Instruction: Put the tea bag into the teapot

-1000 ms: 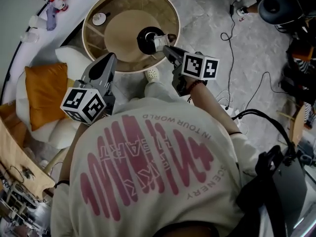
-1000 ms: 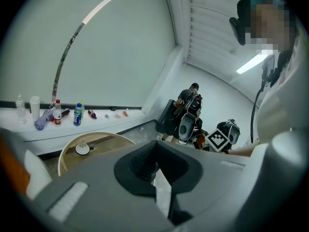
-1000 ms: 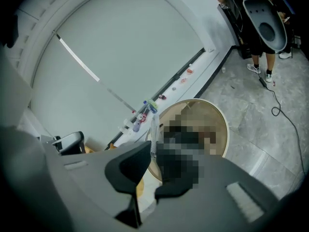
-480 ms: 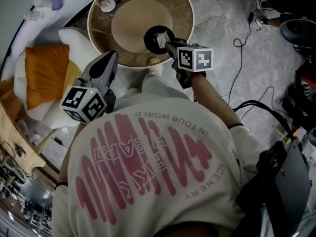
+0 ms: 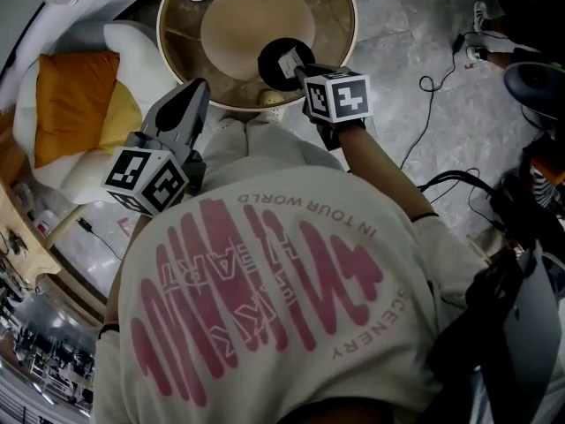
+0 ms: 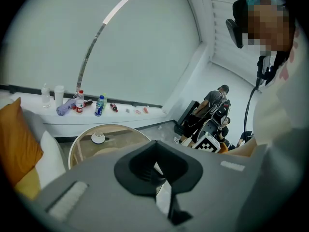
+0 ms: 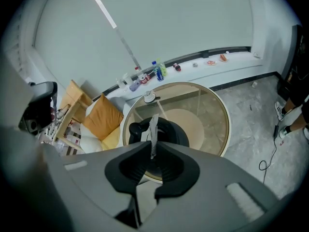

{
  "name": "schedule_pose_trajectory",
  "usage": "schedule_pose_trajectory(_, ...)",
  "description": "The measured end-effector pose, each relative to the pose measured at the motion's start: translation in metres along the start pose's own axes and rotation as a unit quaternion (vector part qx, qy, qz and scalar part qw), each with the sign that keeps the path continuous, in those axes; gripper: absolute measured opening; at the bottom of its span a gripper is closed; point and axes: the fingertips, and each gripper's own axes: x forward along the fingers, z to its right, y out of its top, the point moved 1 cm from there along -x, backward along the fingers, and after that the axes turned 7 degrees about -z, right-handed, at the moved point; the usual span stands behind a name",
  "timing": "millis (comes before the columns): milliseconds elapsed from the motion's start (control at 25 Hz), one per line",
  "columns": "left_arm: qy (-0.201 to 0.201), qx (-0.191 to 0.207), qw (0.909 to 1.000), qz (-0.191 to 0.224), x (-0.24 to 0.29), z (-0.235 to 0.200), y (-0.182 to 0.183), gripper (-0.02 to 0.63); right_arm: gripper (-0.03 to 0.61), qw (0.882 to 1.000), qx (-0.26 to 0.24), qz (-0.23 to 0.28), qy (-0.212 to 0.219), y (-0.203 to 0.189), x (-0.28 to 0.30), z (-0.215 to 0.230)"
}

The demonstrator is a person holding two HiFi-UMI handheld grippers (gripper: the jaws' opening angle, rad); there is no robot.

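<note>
The right gripper (image 7: 152,151), pinching the tea bag (image 7: 153,125), has crept in from 4 o'clock and now hangs over the teapot (image 7: 176,134) mouth, so release looks due; the left gripper (image 6: 155,168), pressed together and empty, idles at 8 o'clock

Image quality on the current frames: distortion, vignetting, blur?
Head view: wide-angle stretch toward edges, shirt print legible, no evident motion blur. Left gripper view: fisheye circle, black corners, left gripper soft up close. Right gripper view: same vignette; tea bag and teapot readable, flat light, no glare.
</note>
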Motion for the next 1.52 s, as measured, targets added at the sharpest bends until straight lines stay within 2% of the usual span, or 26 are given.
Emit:
schedule_pose_trajectory(280,-0.007,-0.014,0.9999,0.005,0.004,-0.009,0.001,0.015,0.043,0.998,-0.034,-0.025,-0.040,0.000,0.002,0.003)
schedule_pose_trajectory(560,-0.019,-0.009,0.9998,0.007,0.005,-0.017,0.010,0.015,0.044,0.989,-0.096,-0.058,-0.094,0.003,0.012,0.000)
schedule_pose_trajectory(760,-0.015,-0.016,0.9997,0.004,0.001,-0.027,0.006,0.015,0.047,0.985,-0.107,-0.078,-0.109,0.000,0.020,0.006)
schedule_pose_trajectory(920,-0.016,-0.021,0.9996,0.005,-0.005,-0.032,0.004,0.015,0.046,0.977,-0.141,-0.098,-0.125,0.005,0.021,0.003)
schedule_pose_trajectory(1120,-0.014,-0.025,0.9996,0.007,-0.008,-0.045,0.007,0.015,0.044,0.961,-0.194,-0.141,-0.140,0.005,0.033,-0.005)
schedule_pose_trajectory(1400,-0.009,-0.036,0.9993,0.010,-0.011,-0.050,0.007,0.015,0.041,0.946,-0.229,-0.178,-0.146,-0.001,0.038,-0.004)
schedule_pose_trajectory(1520,-0.011,-0.037,0.9992,0.008,-0.010,-0.051,0.010,0.015,0.041,0.943,-0.234,-0.192,-0.140,0.001,0.039,-0.005)
